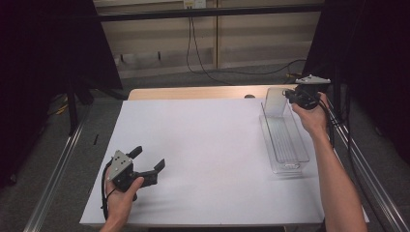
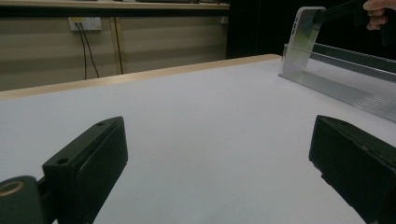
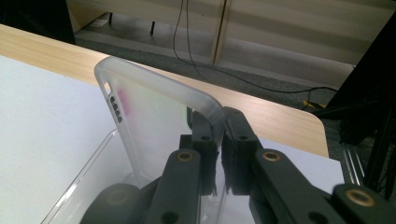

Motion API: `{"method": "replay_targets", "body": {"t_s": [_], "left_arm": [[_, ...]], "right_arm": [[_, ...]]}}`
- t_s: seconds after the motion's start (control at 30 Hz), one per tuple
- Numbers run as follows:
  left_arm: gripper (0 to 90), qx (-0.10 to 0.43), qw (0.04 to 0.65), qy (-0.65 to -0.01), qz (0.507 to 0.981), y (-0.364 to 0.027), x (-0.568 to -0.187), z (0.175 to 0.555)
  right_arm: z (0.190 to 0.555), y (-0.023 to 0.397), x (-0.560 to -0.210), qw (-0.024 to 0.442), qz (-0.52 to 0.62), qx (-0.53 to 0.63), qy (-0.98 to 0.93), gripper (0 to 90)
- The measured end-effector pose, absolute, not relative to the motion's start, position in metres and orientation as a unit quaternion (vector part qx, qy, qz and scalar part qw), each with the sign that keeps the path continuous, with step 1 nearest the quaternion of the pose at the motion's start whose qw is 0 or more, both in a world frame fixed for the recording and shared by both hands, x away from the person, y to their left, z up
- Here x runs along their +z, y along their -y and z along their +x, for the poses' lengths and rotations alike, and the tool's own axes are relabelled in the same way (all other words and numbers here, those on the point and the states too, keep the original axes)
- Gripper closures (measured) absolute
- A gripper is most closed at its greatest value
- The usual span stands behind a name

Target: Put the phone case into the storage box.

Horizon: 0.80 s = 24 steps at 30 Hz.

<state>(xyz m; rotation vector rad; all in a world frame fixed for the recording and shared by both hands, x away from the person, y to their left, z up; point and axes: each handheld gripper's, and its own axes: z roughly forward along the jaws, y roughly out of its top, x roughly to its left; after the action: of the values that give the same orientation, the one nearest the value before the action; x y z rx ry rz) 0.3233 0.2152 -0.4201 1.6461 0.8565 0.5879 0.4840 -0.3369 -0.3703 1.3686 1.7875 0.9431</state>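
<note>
The phone case (image 3: 154, 121), frosted and clear, stands upright in the clear tray (image 1: 285, 145) at the white bench's (image 1: 208, 154) right, pinched by your right gripper (image 1: 290, 95). Your left gripper (image 1: 147, 162) rests wide open, lower left.

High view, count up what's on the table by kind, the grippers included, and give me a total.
Grippers: 2, the left gripper open over the white sheet, the right gripper shut on the phone case.
Translucent phone case: 1, held upright.
Clear plastic tray: 1.
Total: 4.
</note>
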Motion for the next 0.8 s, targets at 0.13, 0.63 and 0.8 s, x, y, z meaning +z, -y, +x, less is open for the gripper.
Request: {"method": "replay_targets", "body": {"t_s": [0.13, 0.63, 0.8], "left_arm": [[4.5, 0.247, 0.561, -0.365, 0.7, -0.214, -0.421, 0.323], [4.5, 0.248, 0.558, -0.365, 0.703, -0.214, -0.422, 0.324], [4.5, 0.247, 0.558, -0.365, 0.703, -0.214, -0.422, 0.324]], "right_arm": [[0.487, 0.342, -0.371, 0.331, 0.524, 0.371, -0.692, 84.5], [0.496, 0.344, -0.372, 0.327, 0.525, 0.373, -0.692, 83.5], [0.498, 0.344, -0.371, 0.324, 0.529, 0.375, -0.689, 83.2]]}}
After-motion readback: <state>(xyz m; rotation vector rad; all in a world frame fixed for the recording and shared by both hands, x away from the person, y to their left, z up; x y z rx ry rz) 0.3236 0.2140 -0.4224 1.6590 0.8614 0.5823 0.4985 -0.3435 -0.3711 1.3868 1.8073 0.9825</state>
